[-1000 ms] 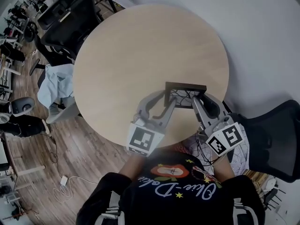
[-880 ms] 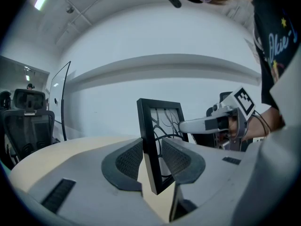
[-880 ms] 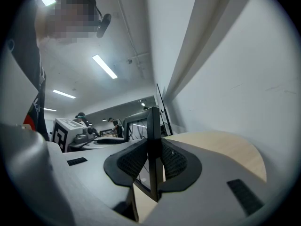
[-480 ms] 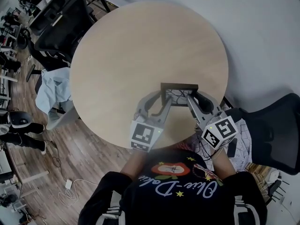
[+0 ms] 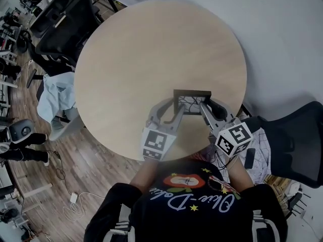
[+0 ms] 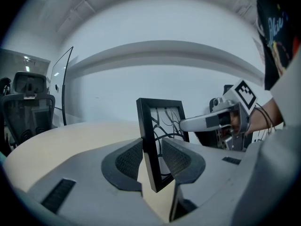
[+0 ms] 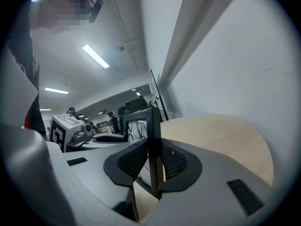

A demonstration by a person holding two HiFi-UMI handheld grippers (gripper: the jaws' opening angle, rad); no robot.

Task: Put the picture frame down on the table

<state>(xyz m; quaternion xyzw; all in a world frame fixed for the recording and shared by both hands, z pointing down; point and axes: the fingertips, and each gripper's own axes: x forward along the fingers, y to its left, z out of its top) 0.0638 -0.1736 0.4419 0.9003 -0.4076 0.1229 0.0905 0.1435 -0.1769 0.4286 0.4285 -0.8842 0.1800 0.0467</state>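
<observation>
Two-handed hold here: the left gripper (image 6: 153,155) pinches the left edge of the black picture frame (image 5: 192,100), and the right gripper (image 7: 151,163) pinches its right edge. The frame stands upright over the near right of the round table (image 5: 151,49). Touching the top? Can't tell. Best to lower both sides evenly and release only once it sits steady.
</observation>
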